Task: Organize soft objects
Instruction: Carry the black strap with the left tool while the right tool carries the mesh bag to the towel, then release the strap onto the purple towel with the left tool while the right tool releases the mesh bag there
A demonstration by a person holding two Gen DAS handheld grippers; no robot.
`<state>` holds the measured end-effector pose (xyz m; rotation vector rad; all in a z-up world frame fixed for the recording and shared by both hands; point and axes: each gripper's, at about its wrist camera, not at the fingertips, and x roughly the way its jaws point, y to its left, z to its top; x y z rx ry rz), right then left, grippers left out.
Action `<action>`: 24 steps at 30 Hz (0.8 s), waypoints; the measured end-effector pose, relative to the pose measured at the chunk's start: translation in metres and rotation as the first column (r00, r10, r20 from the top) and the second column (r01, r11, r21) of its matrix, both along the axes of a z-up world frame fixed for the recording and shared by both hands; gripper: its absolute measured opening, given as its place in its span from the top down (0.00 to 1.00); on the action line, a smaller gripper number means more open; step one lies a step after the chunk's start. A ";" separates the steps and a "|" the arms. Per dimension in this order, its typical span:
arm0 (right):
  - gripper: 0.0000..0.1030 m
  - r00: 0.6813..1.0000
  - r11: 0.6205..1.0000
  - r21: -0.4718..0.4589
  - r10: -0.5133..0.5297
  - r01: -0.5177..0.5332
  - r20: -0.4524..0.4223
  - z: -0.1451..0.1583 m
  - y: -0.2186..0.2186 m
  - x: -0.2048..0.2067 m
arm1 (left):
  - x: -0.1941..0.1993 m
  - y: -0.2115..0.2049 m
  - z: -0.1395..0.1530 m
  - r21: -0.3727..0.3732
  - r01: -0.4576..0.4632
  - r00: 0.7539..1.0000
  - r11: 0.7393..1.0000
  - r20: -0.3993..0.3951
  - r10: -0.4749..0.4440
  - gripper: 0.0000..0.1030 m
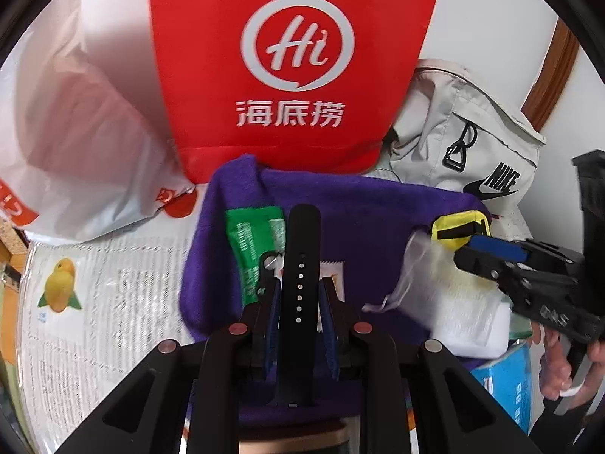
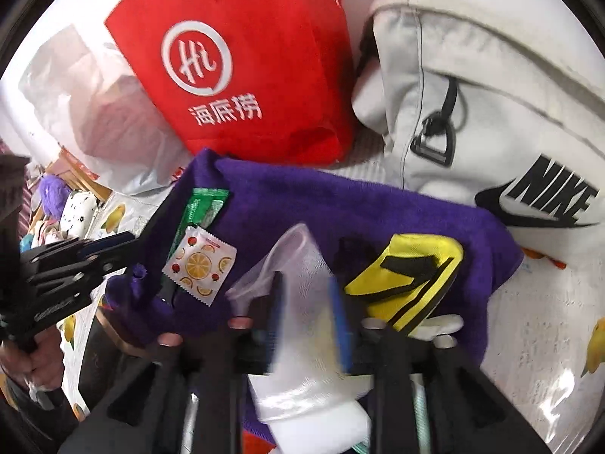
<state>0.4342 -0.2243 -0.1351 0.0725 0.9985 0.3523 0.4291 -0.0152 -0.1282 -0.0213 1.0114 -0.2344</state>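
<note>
Between the fingers of our left gripper (image 1: pixel 298 295) stands a black watch strap (image 1: pixel 300 265) with a row of small holes; the blue pads are closed onto its sides and it points forward over a purple towel (image 1: pixel 359 219). On that towel, just left of the strap, lies a green sachet (image 1: pixel 251 249), with an orange-printed sachet (image 2: pixel 200 265) beside it. Our right gripper (image 2: pixel 308 310) holds a sheer white mesh pouch (image 2: pixel 298 265) pinched between its pads, above a white block (image 2: pixel 321 416). Just right of the pouch, a yellow pouch with black straps (image 2: pixel 412 276) rests on the towel. Behind the towel stands a red Haidilao bag (image 1: pixel 291 68), with a white plastic bag (image 1: pixel 83 125) to its left and a pale Nike bag (image 2: pixel 491 125) to its right. Underneath is a table cover printed with yellow fruit (image 1: pixel 60 283).
</note>
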 end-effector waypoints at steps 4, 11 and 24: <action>0.59 1.000 1.000 0.012 0.007 -0.008 0.030 0.012 -0.005 -0.006 | 0.011 -0.010 -0.009 0.006 0.004 1.000 1.000 -0.023 -0.004 0.81; 0.59 0.999 1.000 0.006 -0.022 0.022 0.033 0.017 -0.019 -0.007 | 0.022 -0.030 -0.025 0.000 0.051 0.997 0.999 -0.062 -0.051 0.81; 0.58 0.995 0.996 -0.003 -0.092 0.092 0.043 0.033 -0.038 -0.024 | 0.028 -0.034 -0.039 0.031 0.058 0.991 0.998 -0.126 -0.054 0.76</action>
